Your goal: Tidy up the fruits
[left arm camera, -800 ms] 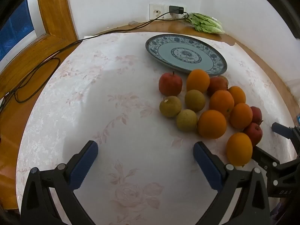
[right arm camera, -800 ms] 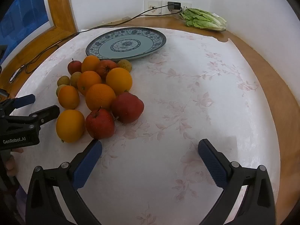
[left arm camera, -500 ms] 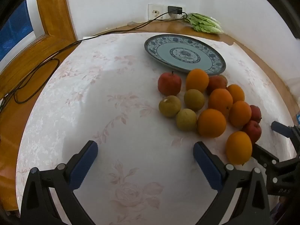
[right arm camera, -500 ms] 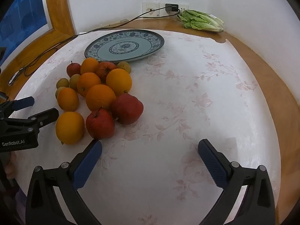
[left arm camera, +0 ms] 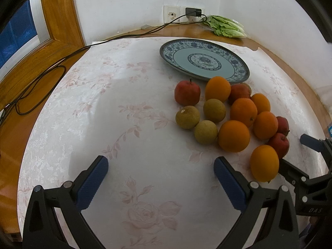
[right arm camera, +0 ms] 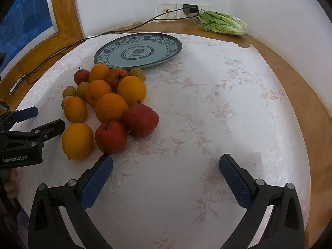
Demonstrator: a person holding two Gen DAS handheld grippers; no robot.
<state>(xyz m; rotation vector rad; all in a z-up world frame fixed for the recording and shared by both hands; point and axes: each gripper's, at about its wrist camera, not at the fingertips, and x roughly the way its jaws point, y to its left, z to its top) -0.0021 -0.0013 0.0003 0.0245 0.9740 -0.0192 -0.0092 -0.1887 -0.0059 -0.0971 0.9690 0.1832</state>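
White walls and a wooden sill closing in behind a round table point(right arm camera: 290, 95) under a pale floral cloth point(left arm camera: 128, 137).

Sitting bunched at centre right of the left wrist view: a heap of fruit point(left arm camera: 234, 114), with oranges, red apples and small green-brown fruits touching one another, nothing yet sorted. Lying just beyond the heap, toward the upper middle of the frame: a blue patterned plate point(left arm camera: 166, 50), bare, its near rim almost touching the farthest orange and apple.

Hovering over bare cloth at the bottom of its own view: left gripper point(left arm camera: 160, 166), jaws spread wide, holding nothing. Hanging likewise at the bottom of the right wrist view: right gripper point(right arm camera: 166, 164), jaws fully apart, empty, its left pad just beside the nearest red apple point(right arm camera: 111, 138).

Probably starting with a first pick. Best taking from the loose edge of the heap, such as the near orange point(right arm camera: 77, 141) or that apple, not from the packed middle. Straddling one fruit squarely across its widest part, closing gently to avoid bruising. Keeping the pads off neighbours, since round fruit may well roll. Lifting straight up before carrying to the plate.

Resting in the upper right corner, well apart: a lettuce point(right arm camera: 224, 23), beside a wall socket with a black cable point(left arm camera: 62, 56) trailing left.
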